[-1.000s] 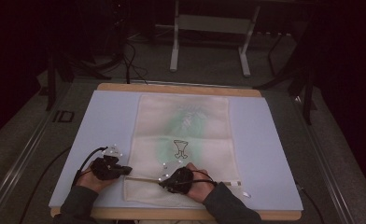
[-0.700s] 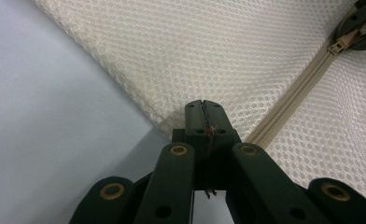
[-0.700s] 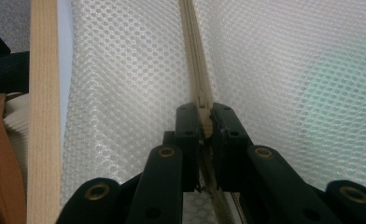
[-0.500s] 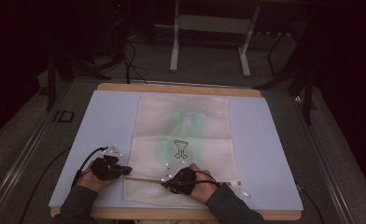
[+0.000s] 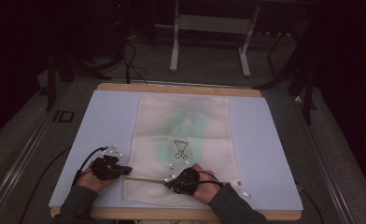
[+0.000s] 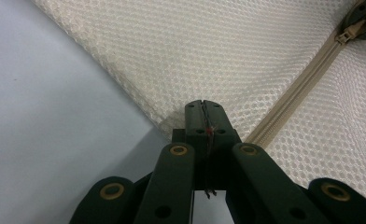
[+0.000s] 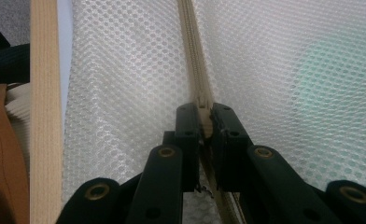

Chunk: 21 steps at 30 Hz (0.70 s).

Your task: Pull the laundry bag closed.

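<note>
From above, a cream mesh bag (image 5: 183, 144) lies flat down the middle of a pale blue mat (image 5: 102, 121) on the wooden table (image 5: 176, 88), with a green patch and a small dark goblet-shaped print (image 5: 180, 149) showing through it, and both hands work at its near end. The left gripper (image 5: 110, 169) sits at the bag's near left edge; the right gripper (image 5: 185, 181) is just inboard, on the zipper line (image 5: 146, 178) running between them. The left gripper view adds what the high view can't: the left gripper (image 6: 203, 114) has its jaws pressed together on the bag's edge hem where mesh meets mat, the beige zipper (image 6: 295, 95) slanting away to a slider at the top right corner. In the right gripper view the right gripper (image 7: 204, 122) is closed down narrowly on the zipper's pull tab (image 7: 203, 116), zipper tape running straight ahead, the table's wooden rim (image 7: 43, 112) off to one side. There is bare mat on both flanks of the bag and beyond its far end; the near table edge is close behind both hands.
</note>
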Each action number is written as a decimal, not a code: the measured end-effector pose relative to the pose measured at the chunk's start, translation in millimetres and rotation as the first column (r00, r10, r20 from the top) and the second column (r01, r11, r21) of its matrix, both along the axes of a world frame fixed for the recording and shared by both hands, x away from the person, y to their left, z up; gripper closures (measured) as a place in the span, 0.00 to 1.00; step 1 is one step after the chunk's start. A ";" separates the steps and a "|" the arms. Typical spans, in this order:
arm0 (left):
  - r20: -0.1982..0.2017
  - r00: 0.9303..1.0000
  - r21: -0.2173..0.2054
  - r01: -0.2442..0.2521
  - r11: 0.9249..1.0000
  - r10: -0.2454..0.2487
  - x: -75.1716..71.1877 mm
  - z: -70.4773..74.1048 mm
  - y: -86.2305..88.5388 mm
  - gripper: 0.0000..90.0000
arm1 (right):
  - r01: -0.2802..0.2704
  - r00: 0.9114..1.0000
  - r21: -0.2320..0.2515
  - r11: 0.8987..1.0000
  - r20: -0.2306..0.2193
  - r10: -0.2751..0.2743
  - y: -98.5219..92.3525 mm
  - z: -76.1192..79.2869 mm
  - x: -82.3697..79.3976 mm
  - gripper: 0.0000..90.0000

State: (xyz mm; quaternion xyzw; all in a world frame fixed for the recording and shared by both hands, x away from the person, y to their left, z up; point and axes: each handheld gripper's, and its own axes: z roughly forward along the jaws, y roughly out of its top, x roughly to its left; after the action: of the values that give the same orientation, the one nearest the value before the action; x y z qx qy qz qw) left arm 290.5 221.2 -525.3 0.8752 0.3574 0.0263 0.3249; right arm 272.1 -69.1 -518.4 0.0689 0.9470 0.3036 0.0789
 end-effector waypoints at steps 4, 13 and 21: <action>-0.002 1.000 -0.002 -0.002 1.000 0.002 -0.1 -0.1 0.1 1.00 | 0.008 1.000 -0.001 1.000 -0.003 -0.008 -2.3 0.3 -0.8 0.91; -0.001 1.000 -0.002 -0.001 1.000 0.001 -0.1 -0.1 0.0 1.00 | 0.006 1.000 -0.002 1.000 -0.001 -0.006 -8.7 1.1 -0.9 0.91; 0.001 1.000 0.001 -0.001 1.000 0.001 -0.2 0.0 -0.1 1.00 | 0.014 1.000 -0.004 1.000 0.000 -0.014 -15.6 1.6 -1.0 0.91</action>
State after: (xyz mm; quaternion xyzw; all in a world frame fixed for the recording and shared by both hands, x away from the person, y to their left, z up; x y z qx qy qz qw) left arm 290.4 221.0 -525.3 0.8753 0.3575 0.0269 0.3246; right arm 271.1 -84.7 -516.8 0.0754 0.9472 0.3009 0.0810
